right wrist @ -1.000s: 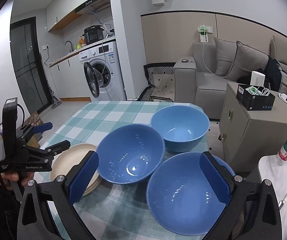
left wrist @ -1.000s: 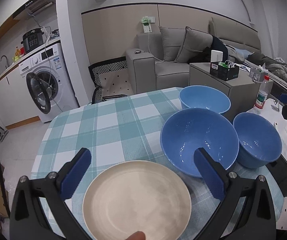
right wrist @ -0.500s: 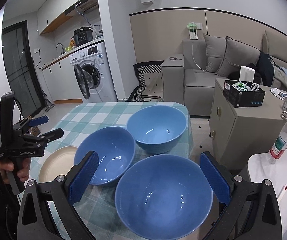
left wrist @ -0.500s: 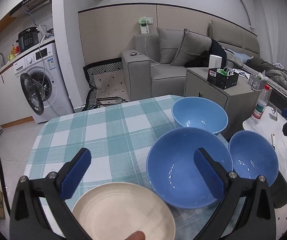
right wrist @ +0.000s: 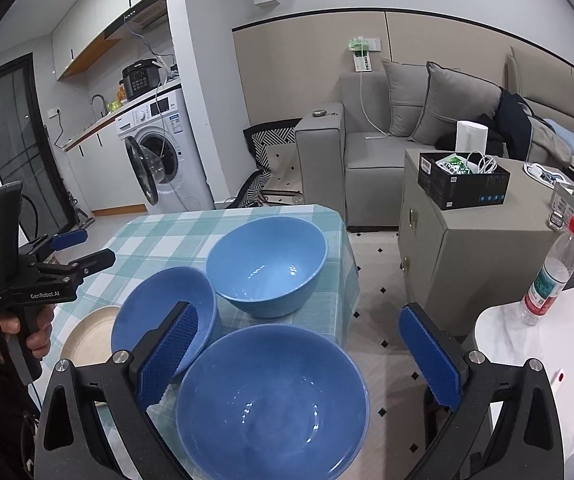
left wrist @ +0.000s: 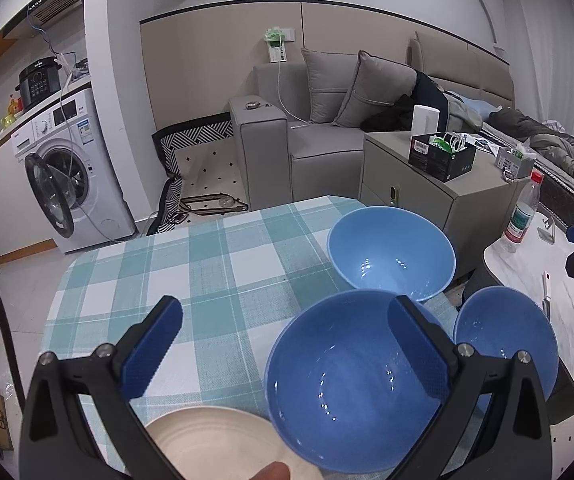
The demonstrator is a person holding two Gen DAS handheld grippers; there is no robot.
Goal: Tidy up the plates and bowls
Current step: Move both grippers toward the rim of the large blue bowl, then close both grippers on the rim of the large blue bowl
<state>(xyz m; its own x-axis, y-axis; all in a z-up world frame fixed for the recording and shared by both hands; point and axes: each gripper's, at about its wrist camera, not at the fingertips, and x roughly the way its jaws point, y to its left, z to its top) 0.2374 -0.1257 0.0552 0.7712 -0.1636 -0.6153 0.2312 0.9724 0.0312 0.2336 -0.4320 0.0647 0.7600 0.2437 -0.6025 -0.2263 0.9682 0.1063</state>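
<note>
Three blue bowls (right wrist: 267, 264) and one cream plate (left wrist: 215, 444) are sitting on the checked table (left wrist: 207, 264) (all upright), while both grippers, left (left wrist: 283, 348) and right (right wrist: 299, 354), are hovering wide open, gripping nothing.

Three blue bowls (right wrist: 267, 264) (right wrist: 273, 404) (right wrist: 159, 312) look glazed ceramic, glossy w/ light glints; cream plate (left wrist: 211, 444) at 6 o'clock in left view is matt. Tablecloth (left wrist: 191, 276) is woven checked cloth, rough-ish. Gripper pads (right wrist: 169, 354) are knurled blue rubber/plastic on matt black plastic frames w/ metal screws.
</note>
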